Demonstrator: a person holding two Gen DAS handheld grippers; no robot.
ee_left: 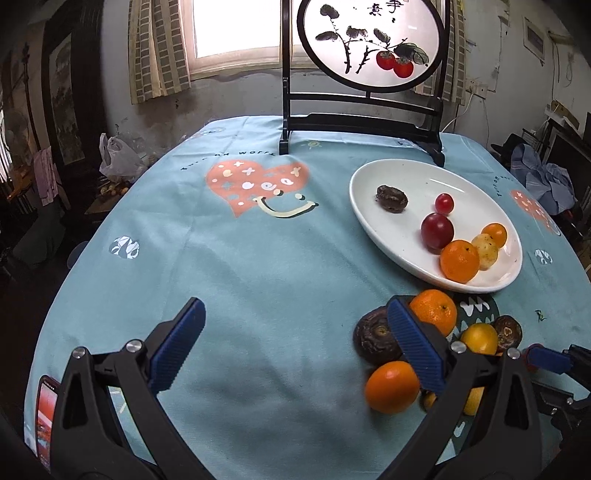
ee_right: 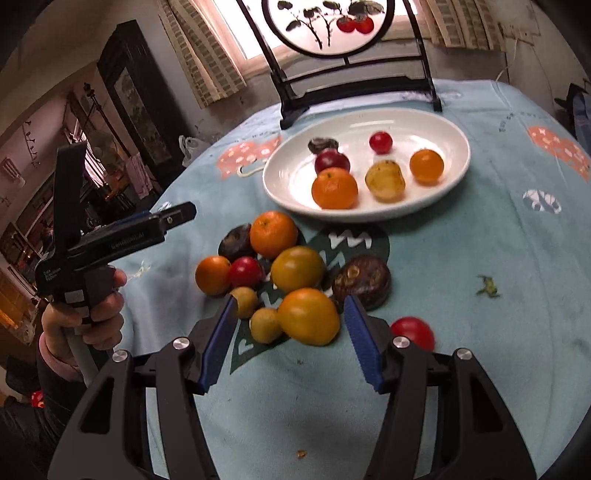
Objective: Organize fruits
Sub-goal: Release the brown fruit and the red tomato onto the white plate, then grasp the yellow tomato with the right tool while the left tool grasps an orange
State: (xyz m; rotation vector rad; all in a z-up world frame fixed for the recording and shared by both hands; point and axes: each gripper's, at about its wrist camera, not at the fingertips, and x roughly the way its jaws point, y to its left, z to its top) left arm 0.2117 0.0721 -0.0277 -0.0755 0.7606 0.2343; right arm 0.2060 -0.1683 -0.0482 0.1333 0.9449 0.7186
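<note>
My right gripper [ee_right: 290, 347] spread wide, yellow tomato [ee_right: 308, 316] between its fingers, untouched. My left gripper [ee_left: 295, 347] released, empty, beside the fruit pile [ee_left: 424, 343]. White plate [ee_right: 288, 184] beyond on blue tablecloth [ee_left: 258, 266]; window [ee_left: 236, 29] behind.

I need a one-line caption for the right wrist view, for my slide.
Open right gripper approaching a yellow-orange fruit in the loose pile, with six fruits already on the white plate.

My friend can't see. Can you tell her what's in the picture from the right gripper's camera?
The open right gripper reaches toward a yellow-orange fruit at the front of a pile of fruit on a blue tablecloth. Behind the pile, a white plate already holds six fruits. At left, a hand holds the left gripper.
</note>
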